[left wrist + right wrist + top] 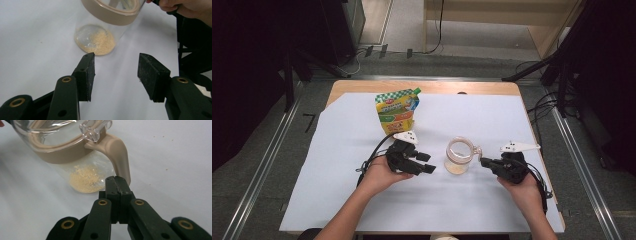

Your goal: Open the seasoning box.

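1. near the bottom of the high view, the left gripper (424, 163) sits with its fingers apart and nothing between them, aimed at the jar; no earlier moment is weighed here.
2. the right gripper (486, 162) has its fingers pressed together, tip at the jar's handle (119, 157); whether it touches is hard to tell.
3. the jar (458, 156) stands at the middle of the white-covered bench (337, 200), holding a little yellow powder (96, 42). it looks rigid, light, smooth and likely slippery; the tan handle seems the safest hold.
4. the jar's rim is cut off in both gripper views.
5. farther up, a pouch (397, 110) stands; its print is unreadable.
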A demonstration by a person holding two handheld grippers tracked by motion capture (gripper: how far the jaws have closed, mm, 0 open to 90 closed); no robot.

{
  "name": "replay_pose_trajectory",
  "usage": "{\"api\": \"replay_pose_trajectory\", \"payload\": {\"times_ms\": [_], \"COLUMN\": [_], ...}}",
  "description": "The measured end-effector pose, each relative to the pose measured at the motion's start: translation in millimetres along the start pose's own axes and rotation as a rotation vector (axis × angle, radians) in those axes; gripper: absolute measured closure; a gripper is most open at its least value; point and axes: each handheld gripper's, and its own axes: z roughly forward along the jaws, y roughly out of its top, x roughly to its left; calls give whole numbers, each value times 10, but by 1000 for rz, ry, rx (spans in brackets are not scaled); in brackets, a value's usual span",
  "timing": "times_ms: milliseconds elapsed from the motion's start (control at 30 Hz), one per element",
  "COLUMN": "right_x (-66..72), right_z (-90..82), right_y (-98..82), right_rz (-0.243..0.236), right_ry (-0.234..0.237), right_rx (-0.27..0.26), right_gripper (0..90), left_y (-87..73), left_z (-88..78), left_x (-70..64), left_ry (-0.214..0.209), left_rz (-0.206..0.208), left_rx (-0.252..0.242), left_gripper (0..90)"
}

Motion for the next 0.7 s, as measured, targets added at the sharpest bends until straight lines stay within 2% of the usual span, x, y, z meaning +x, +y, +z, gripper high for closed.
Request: {"api": "replay_pose_trajectory", "payload": {"times_ms": [100, 167, 200, 333, 367, 433, 533, 633, 700], "right_x": [-35, -62, -75, -102, -111, -134, -173, -211, -245], "right_z": [35, 58, 69, 104, 109, 102, 58, -8, -16], "right_y": [11, 19, 23, 56, 73, 96, 110, 125, 132], "right_rz": [0, 0, 5, -12, -28, -34, -33, -23, 3], "right_ry": [9, 2, 1, -4, -10, -13, -15, -18, -23], "right_rx": [1, 1, -2, 11, 13, 6, -6, -33, -45], "right_gripper": [900, 900, 900, 900, 900, 900, 900, 900, 900], "left_y": [12, 18, 27, 69, 81, 115, 165, 229, 287], "left_z": [56, 84, 95, 140, 146, 148, 142, 172, 199], "left_x": [-8, -27, -32, -21, -13, 7, 38, 98, 109], "left_ry": [-9, -6, -7, -13, -9, -29, -31, -30, -21], "left_rz": [17, 65, 75, 63, 53, 19, 27, 1, 19], "left_rx": [-3, -30, -39, -40, -37, -34, -54, -35, -25], "left_gripper": [493, 528, 529, 524, 516, 513, 510, 405, 374]}}
